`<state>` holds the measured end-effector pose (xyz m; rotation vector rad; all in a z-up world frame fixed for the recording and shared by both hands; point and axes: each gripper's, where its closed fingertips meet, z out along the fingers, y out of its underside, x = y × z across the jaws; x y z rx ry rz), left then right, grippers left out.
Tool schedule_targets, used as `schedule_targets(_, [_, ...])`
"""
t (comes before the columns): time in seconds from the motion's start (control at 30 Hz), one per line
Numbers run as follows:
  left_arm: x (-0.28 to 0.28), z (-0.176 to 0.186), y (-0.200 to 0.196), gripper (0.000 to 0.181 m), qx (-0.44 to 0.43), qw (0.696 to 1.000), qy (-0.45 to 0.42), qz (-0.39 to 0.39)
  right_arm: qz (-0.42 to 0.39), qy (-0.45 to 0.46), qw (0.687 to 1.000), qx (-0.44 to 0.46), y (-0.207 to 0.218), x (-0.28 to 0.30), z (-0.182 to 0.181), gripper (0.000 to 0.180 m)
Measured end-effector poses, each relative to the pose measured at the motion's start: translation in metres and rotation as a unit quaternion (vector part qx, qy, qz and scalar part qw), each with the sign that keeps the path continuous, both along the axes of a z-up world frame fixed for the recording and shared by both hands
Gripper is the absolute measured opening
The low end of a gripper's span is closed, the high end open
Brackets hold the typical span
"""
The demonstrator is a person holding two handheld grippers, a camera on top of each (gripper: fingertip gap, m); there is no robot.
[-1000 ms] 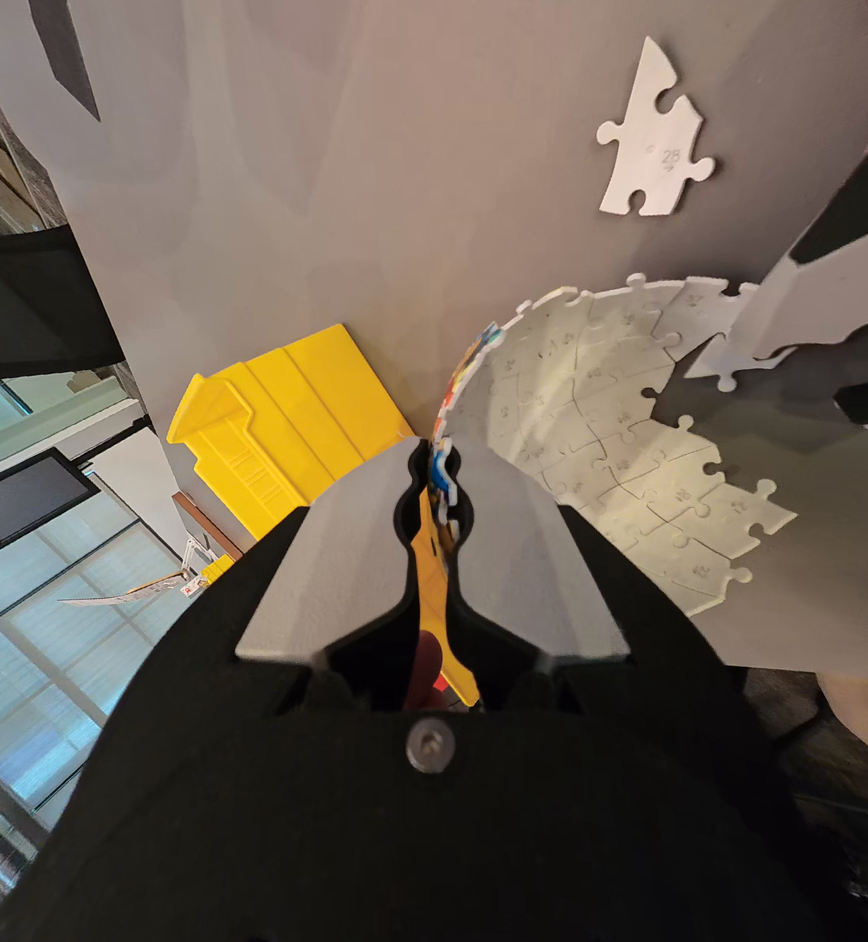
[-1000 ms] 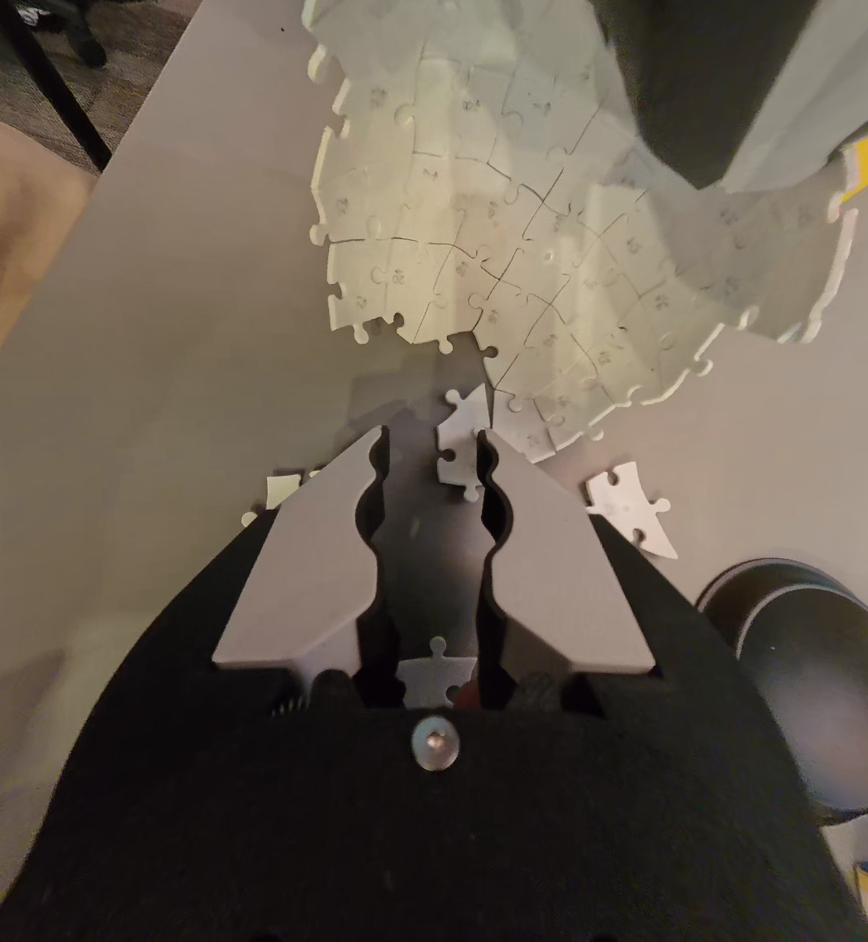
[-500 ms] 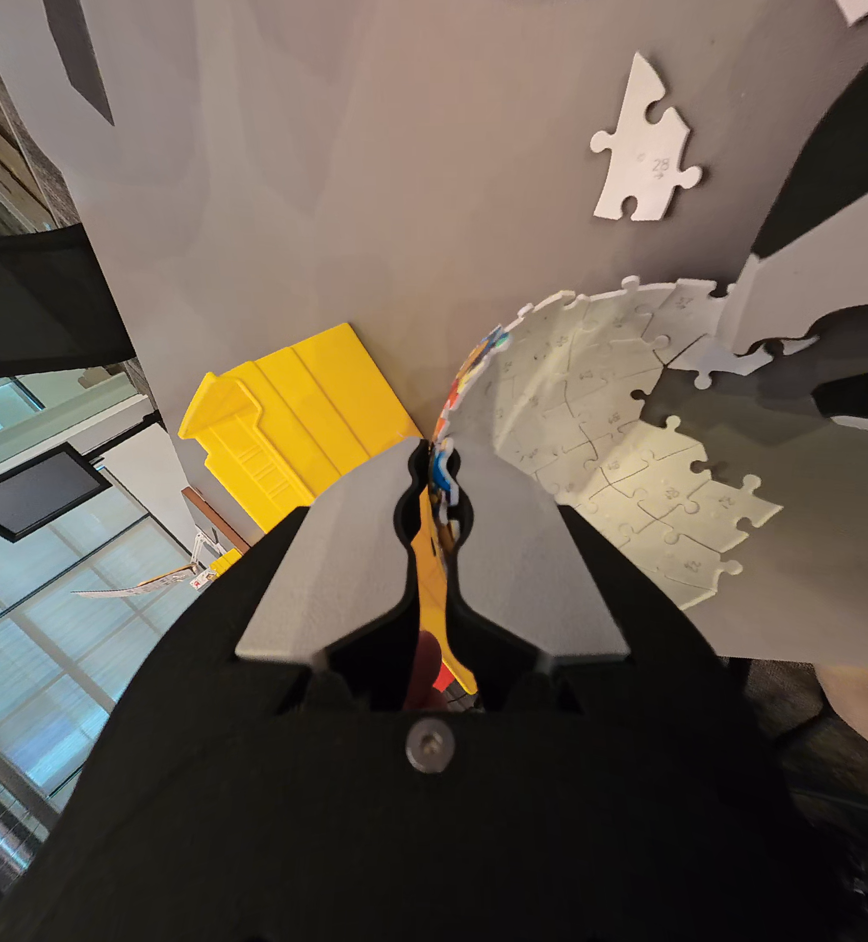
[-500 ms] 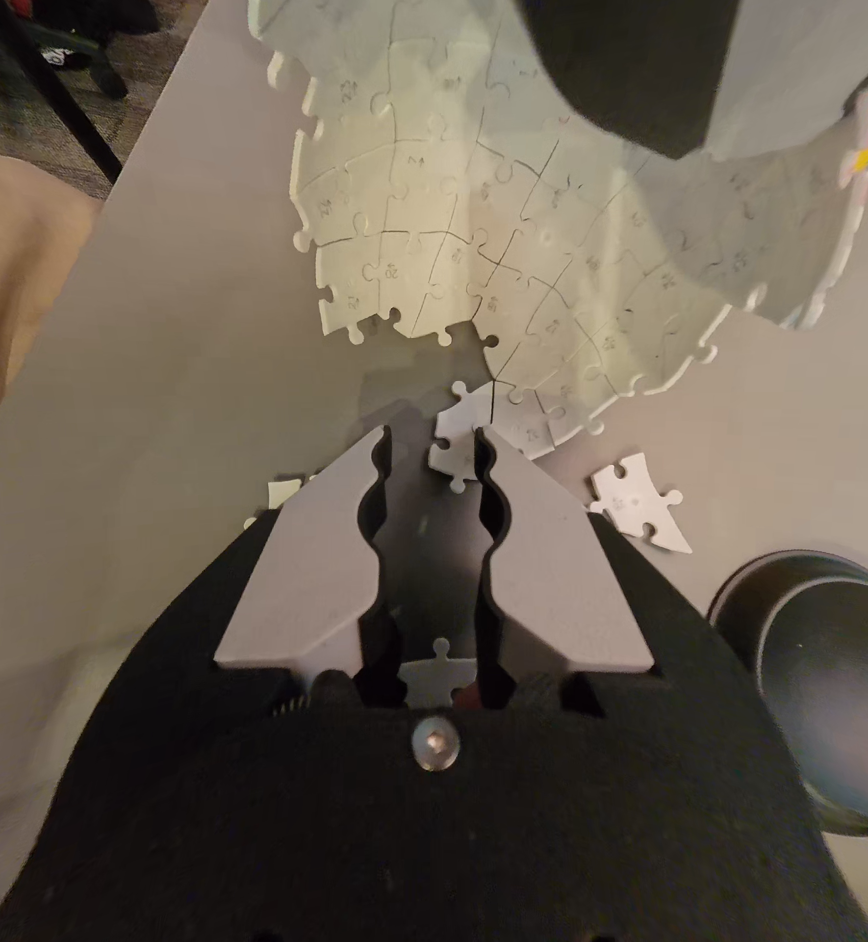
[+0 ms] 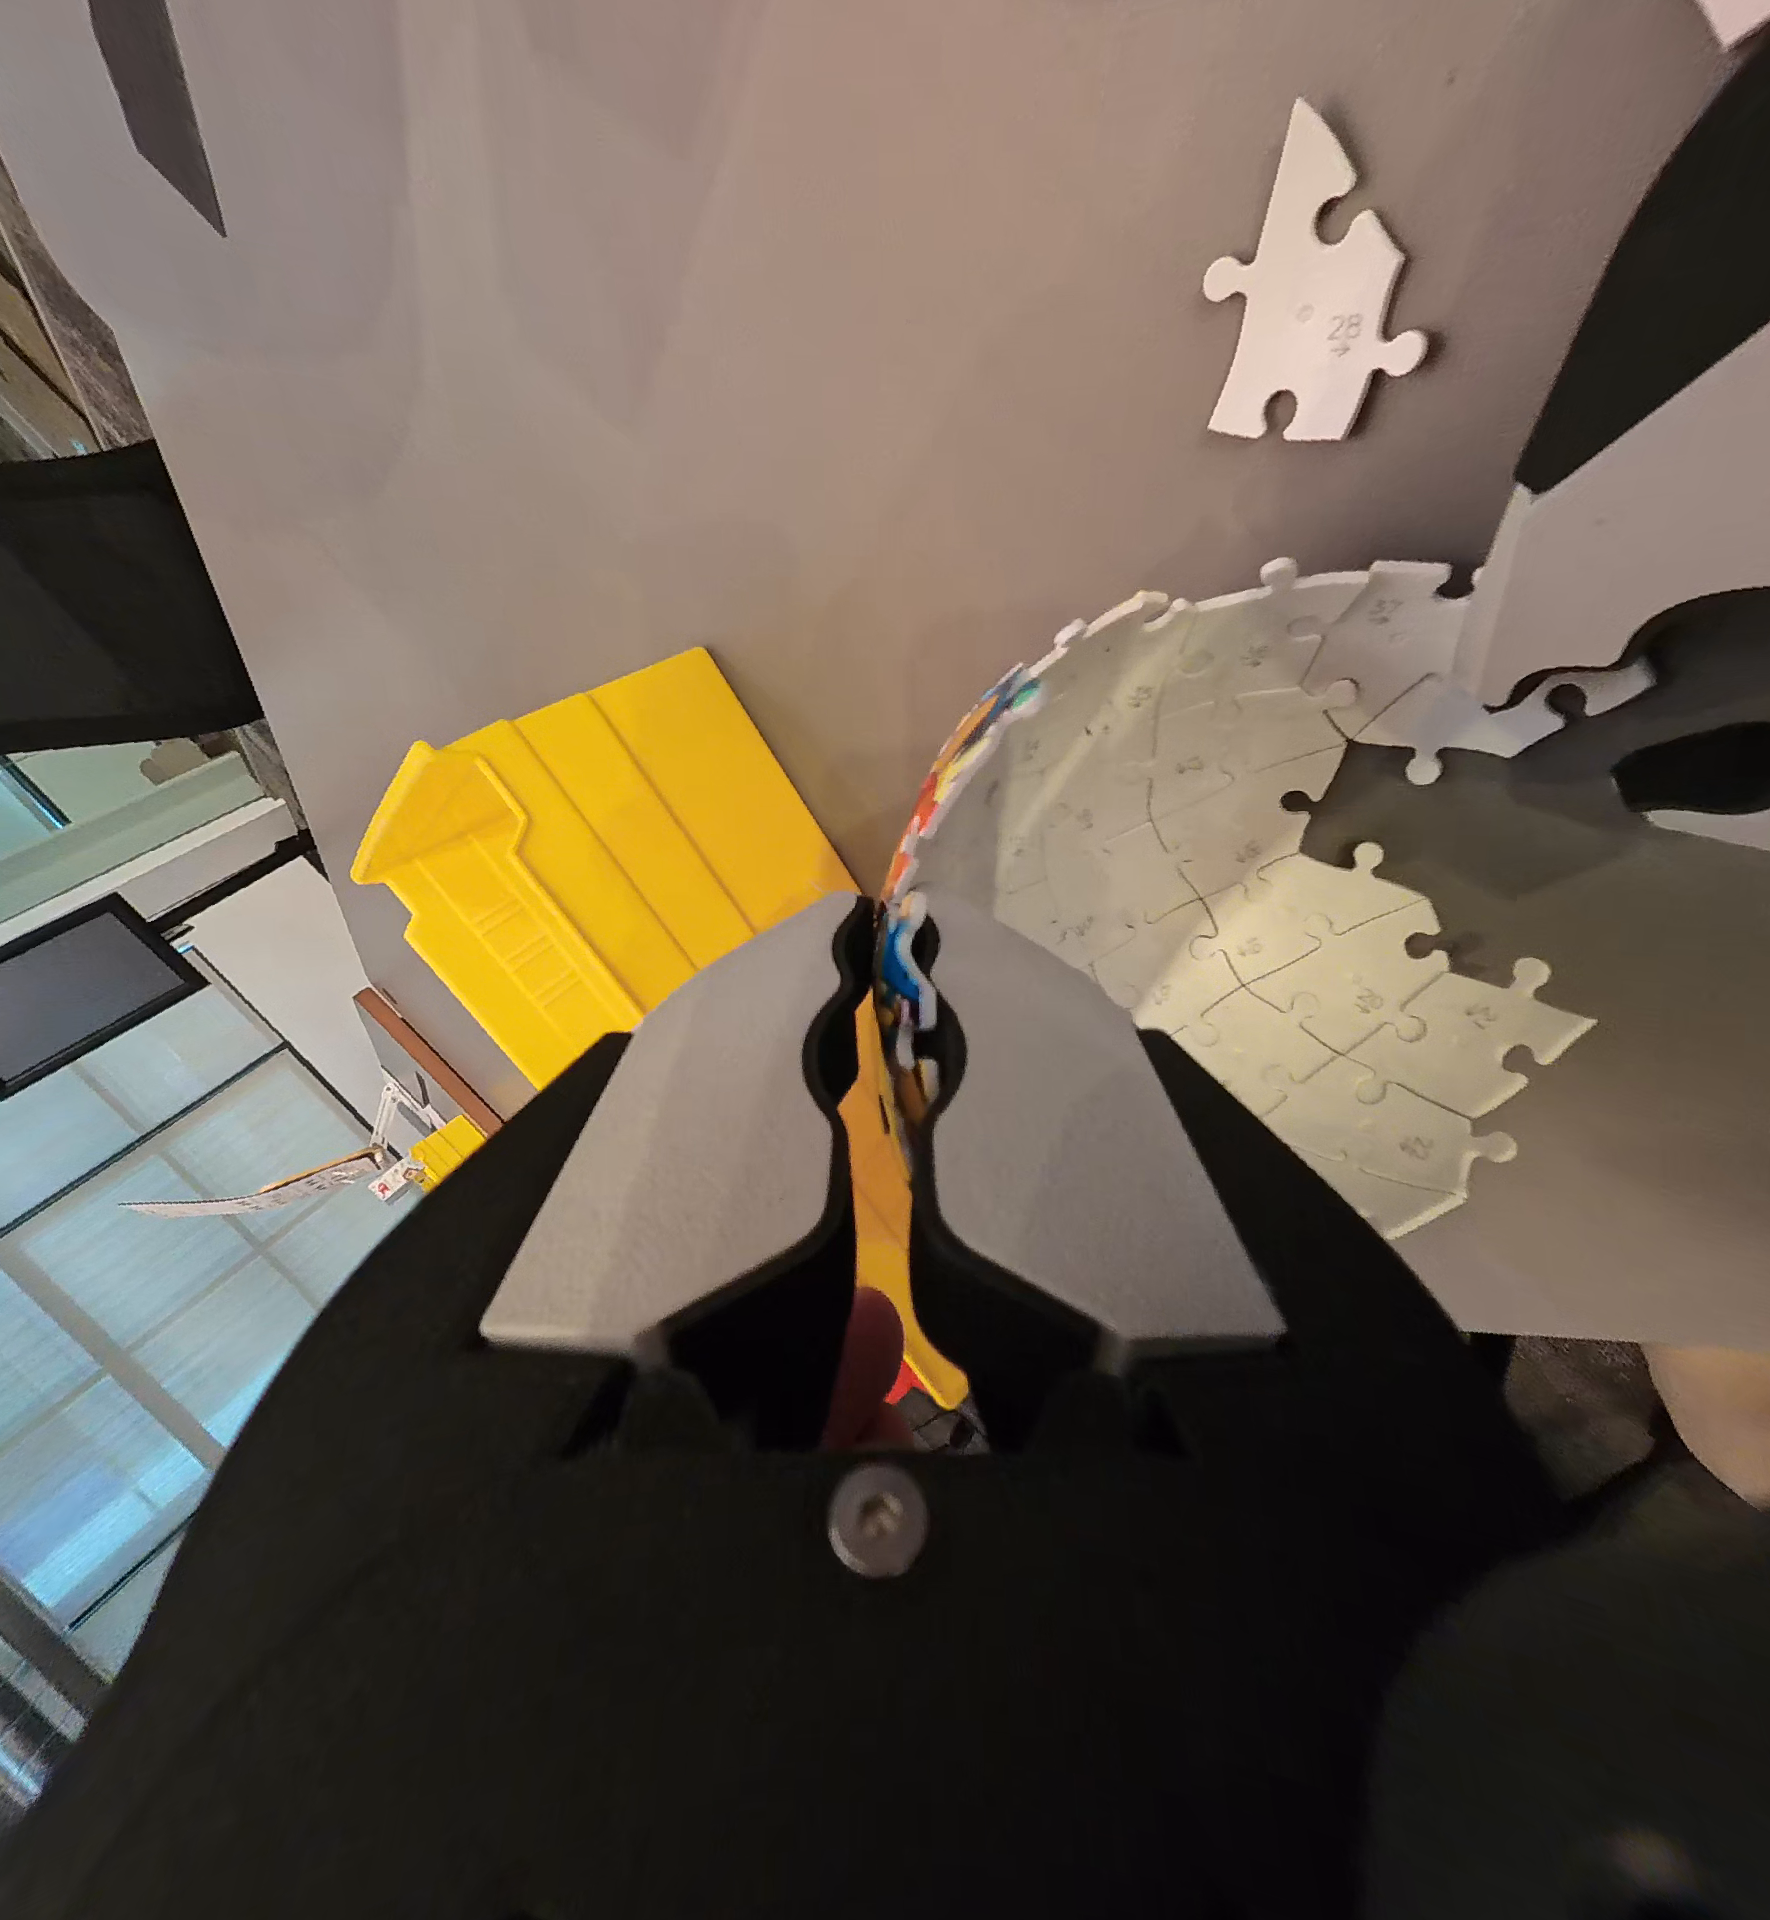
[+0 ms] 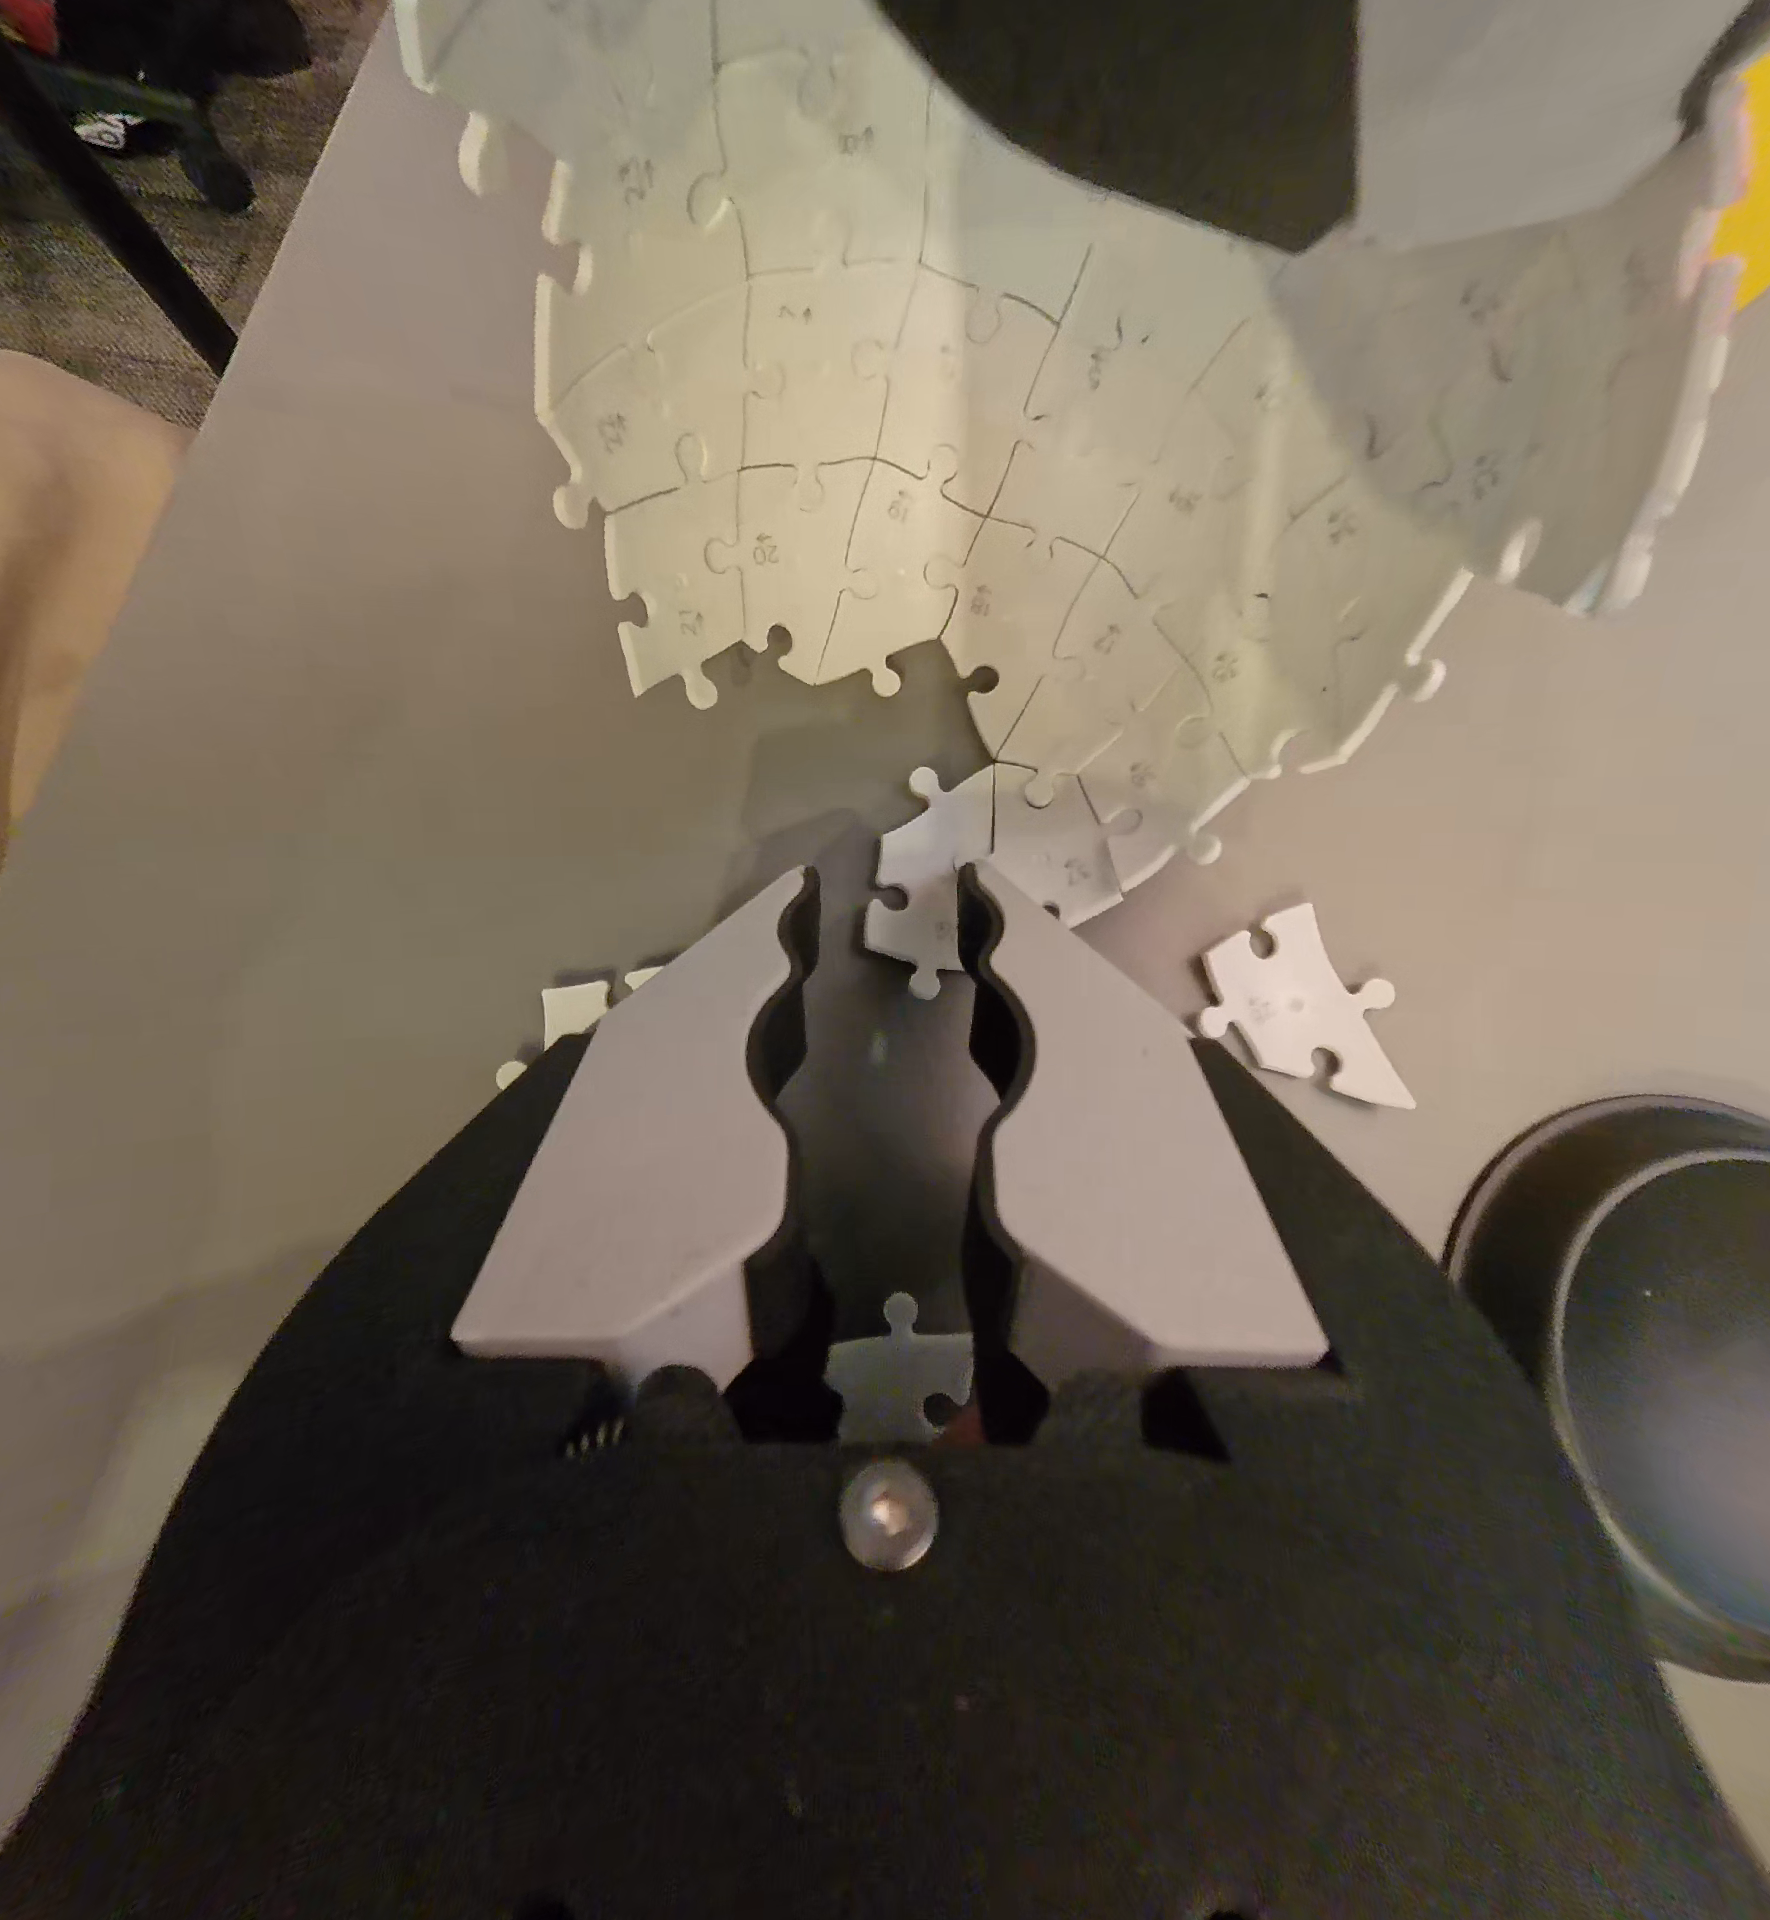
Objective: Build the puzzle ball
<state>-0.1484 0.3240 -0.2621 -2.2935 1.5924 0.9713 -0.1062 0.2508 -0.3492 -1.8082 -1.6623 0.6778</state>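
The partly built puzzle ball (image 5: 1224, 883) is a curved white shell of joined pieces with a coloured outer face. My left gripper (image 5: 891, 914) is shut on its rim and holds it tilted above the grey table (image 5: 756, 416). In the right wrist view the shell (image 6: 912, 416) fills the top, and the left gripper (image 6: 1120, 104) covers its upper part. My right gripper (image 6: 886, 883) is open. A loose white piece (image 6: 922, 883) lies between its fingertips, against the right finger and touching the shell's lower edge. The right gripper also shows in the left wrist view (image 5: 1587, 717).
Loose white pieces lie on the table (image 5: 1307, 301) (image 6: 1286, 1008) (image 6: 580, 1008), and one shows under the right gripper (image 6: 896, 1382). A yellow plastic tray (image 5: 590, 862) lies behind the shell. A black round container (image 6: 1670, 1382) stands at the right. A person's limb (image 6: 29, 623) is at the left edge. The left gripper's tips are roughly 12 cm from the right gripper's.
The right gripper and the shell have come closer together. The loose piece between the right fingertips now meets the shell's lower edge. The left gripper keeps its hold on the rim.
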Motion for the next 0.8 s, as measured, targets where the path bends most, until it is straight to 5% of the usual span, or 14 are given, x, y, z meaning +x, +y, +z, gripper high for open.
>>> schedule_targets(0.8, [-0.0024,-0.0039,-0.0005,0.006,-0.013,1.000,-0.016,0.004,-0.018,0.000,1.000,-0.016,0.0001,-0.0025,-0.0008,0.024])
